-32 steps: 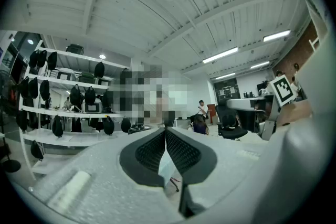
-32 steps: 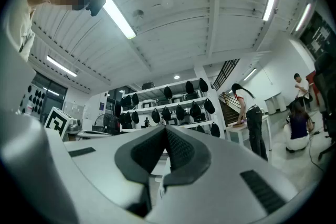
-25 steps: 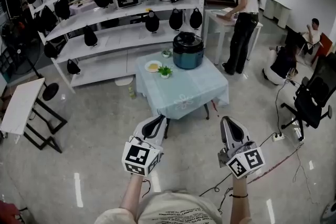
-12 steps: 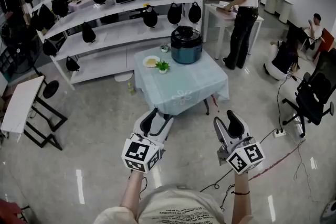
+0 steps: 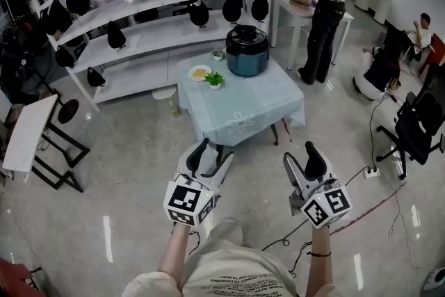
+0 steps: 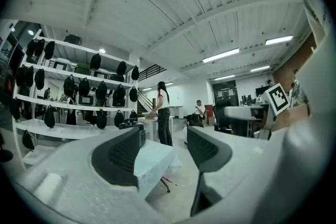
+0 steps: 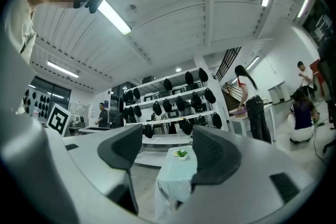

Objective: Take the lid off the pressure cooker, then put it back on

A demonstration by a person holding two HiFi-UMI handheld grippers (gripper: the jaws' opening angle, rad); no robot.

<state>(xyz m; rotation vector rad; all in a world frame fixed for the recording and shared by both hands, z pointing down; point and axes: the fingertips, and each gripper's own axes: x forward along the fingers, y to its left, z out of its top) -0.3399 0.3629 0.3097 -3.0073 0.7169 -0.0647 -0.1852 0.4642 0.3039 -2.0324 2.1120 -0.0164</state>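
The dark blue pressure cooker (image 5: 248, 55) stands at the far edge of a table with a light blue cloth (image 5: 240, 115), its black lid (image 5: 247, 34) on top. My two grippers hover over the floor, well short of the table. The left gripper (image 5: 211, 153) and the right gripper (image 5: 301, 155) are both open; their jaws have just been opening, with nothing between them. In the left gripper view the cooker (image 6: 137, 129) peeks past the left pad of the gripper (image 6: 164, 144). In the right gripper view, the gripper (image 7: 168, 147) frames the table (image 7: 178, 176); the cooker is hidden.
A small plate (image 5: 199, 72) and a potted plant (image 5: 215, 80) sit on the table beside the cooker. Behind stand white shelves (image 5: 153, 3) with black bags. A person (image 5: 327, 3) stands at a side table; an office chair (image 5: 417, 129), floor cables (image 5: 368, 174) and a white bench (image 5: 28, 135) flank me.
Both grippers' jaws went from shut to wide open. Both grippers moved a little forward and lower toward the table.
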